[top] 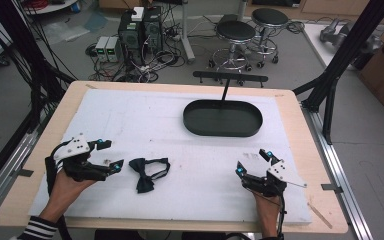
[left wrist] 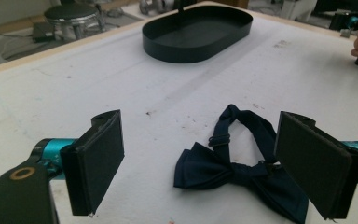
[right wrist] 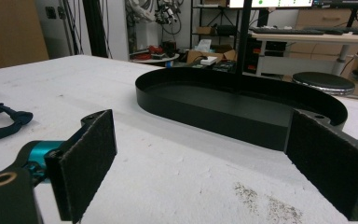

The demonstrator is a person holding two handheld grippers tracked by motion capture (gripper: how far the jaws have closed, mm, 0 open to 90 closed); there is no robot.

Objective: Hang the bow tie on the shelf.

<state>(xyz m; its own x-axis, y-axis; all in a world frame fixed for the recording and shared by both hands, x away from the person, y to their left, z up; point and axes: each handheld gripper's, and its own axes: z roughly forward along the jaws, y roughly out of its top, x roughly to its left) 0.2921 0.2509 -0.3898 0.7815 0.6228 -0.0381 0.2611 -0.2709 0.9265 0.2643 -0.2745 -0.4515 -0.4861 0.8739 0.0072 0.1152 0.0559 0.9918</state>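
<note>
Left gripper (top: pixel 109 154), jaws apart, sits just beside bow tie (top: pixel 147 173); right gripper (top: pixel 253 162) idles apart near tray (top: pixel 223 118). Likely next: close on tie w/ care.

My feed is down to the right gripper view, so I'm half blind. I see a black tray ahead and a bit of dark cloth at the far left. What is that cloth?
Observer: A dark bow tie with its strap, lying flat on the white mat.
Operator: Is the left hand near it?
Observer: Yes, the left tongs sit just beside it, jaws open, and the left gripper view looks straight at the tie between them.
Operator: Anything in the tray?
Observer: From above, the oval tray looks empty.
Operator: And my own tongs?
Observer: The right tongs are open, short of the tray's near edge.
</note>
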